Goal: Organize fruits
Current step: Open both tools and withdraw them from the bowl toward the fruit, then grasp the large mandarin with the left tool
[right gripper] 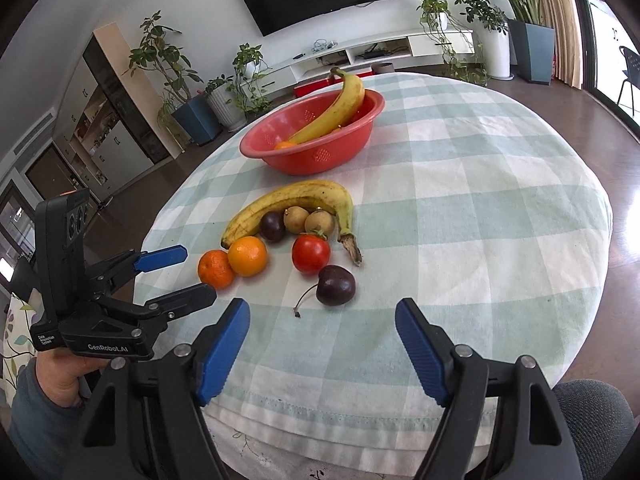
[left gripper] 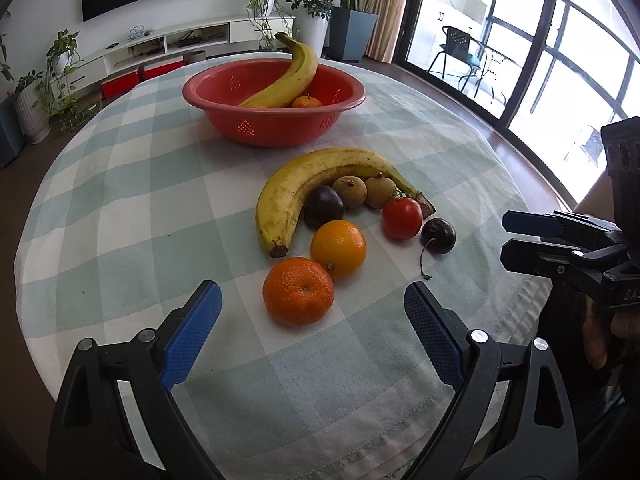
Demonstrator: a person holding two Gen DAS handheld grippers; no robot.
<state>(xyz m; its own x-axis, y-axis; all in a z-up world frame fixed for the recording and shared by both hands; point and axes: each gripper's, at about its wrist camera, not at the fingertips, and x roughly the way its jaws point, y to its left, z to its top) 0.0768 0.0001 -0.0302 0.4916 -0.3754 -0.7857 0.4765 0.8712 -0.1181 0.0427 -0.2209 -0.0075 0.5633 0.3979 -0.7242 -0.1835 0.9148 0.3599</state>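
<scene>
On the checked cloth (left gripper: pixel 160 208), loose fruit, left gripper (left gripper: pixel 312 308) and right gripper (right gripper: pixel 322 322) both wide apart, empty.

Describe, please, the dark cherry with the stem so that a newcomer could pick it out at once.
Start at the red bowl on the checked tablecloth; in front of it a banana curves around a cluster of loose fruit. The cherry lies at the cluster's near edge, just past the red tomato. It alone trails a long thin stem; the other dark fruit sits against the banana.
</scene>
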